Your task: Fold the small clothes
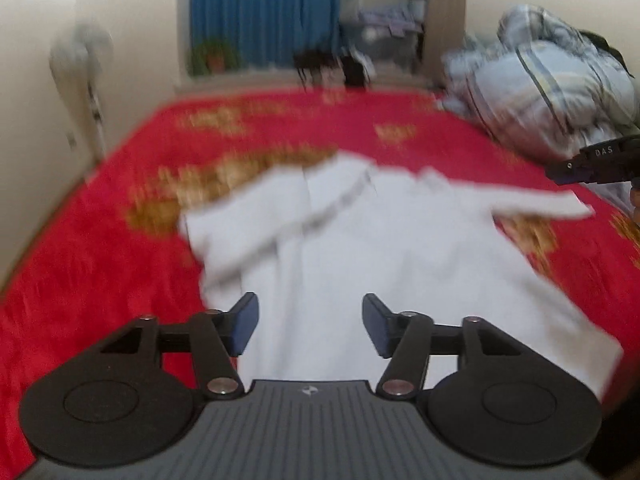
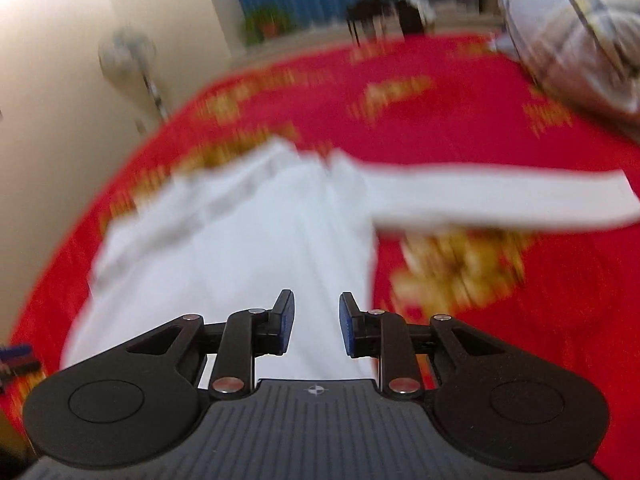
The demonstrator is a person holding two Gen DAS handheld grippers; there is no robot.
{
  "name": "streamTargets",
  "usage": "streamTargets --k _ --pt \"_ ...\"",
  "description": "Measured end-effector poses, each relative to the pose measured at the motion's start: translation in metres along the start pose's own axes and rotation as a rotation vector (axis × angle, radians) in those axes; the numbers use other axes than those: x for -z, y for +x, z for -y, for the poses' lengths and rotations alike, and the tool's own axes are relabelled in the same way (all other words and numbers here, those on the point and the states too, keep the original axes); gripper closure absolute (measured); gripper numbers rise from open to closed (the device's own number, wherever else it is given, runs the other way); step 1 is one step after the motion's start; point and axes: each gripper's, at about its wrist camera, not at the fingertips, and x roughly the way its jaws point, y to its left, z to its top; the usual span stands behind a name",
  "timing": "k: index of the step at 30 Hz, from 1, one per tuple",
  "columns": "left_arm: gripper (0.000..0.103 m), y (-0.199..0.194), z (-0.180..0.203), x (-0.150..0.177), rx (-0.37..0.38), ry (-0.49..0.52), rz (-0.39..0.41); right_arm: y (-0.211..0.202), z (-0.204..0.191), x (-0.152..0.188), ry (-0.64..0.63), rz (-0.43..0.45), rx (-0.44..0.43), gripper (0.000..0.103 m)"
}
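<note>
A white shirt (image 1: 360, 248) lies spread on the bed (image 1: 100, 264), which is covered by a red blanket with gold patterns. The shirt sits near the bed's near edge, roughly at its middle. 1 sleeve (image 2: 500, 200) stretches out flat toward the bed's right side; the other sleeve (image 1: 256, 224) is folded in over the body. Both views are blurred.

The left hand-held gripper (image 1: 310, 326) hangs over the shirt's lower part, its jaws spread wide with nothing between them. The right hand-held gripper (image 2: 316, 328) hangs over the shirt's right side near the hem, jaws parted more narrowly, pinching nothing. A bundled blue-grey quilt (image 1: 552, 80) rests at the bed's far right corner.
</note>
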Motion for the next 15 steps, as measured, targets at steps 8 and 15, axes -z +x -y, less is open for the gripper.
streamTargets --k 8,15 --pt "0.035 0.091 0.039 -0.091 -0.111 -0.054 0.089 0.051 -0.023 -0.024 -0.146 0.137 0.078 0.064" --pt "0.033 0.234 0.086 -0.138 -0.209 -0.037 0.019 0.068 -0.006 -0.042 -0.093 0.125 0.032 0.064"
